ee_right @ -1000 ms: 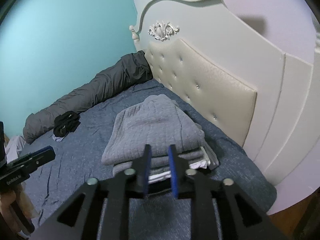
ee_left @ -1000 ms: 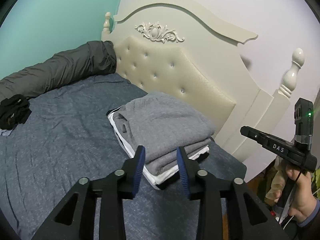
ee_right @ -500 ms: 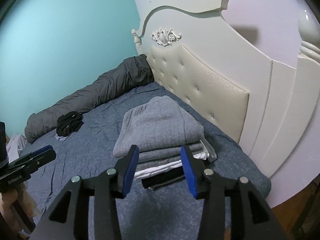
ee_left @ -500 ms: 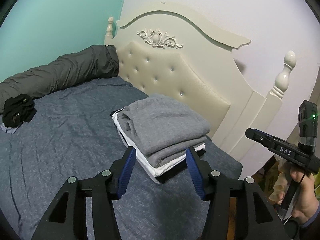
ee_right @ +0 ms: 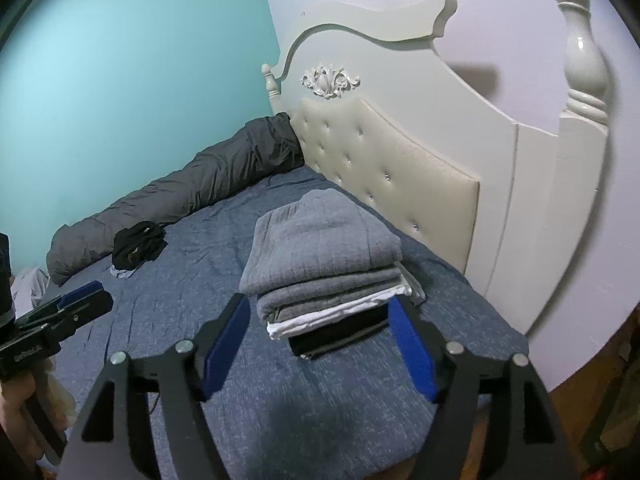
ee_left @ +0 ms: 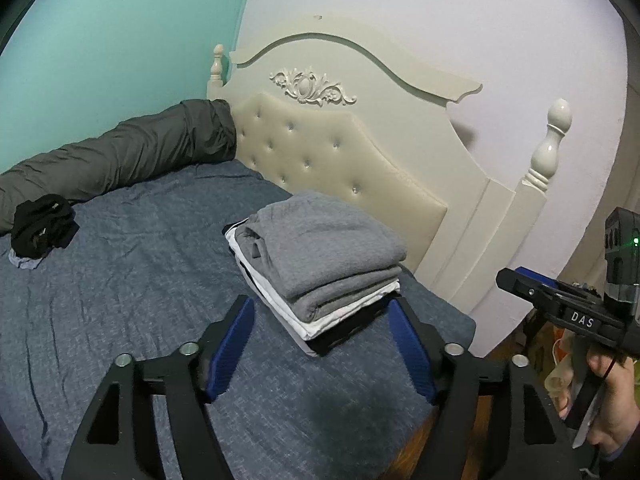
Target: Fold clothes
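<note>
Bed (ee_left: 120, 280) holds folded stack (ee_left: 320, 256) beyond both spread hand-held grippers.

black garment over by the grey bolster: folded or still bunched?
Bunched, not folded. The black garment lies in a crumpled heap on the blue bedspread, apart from the folded stack. Both grippers are open and empty.

Cream tufted headboard (ee_left: 344, 168), teal wall (ee_right: 132, 80), blue bedspread (ee_left: 132, 280)
</note>
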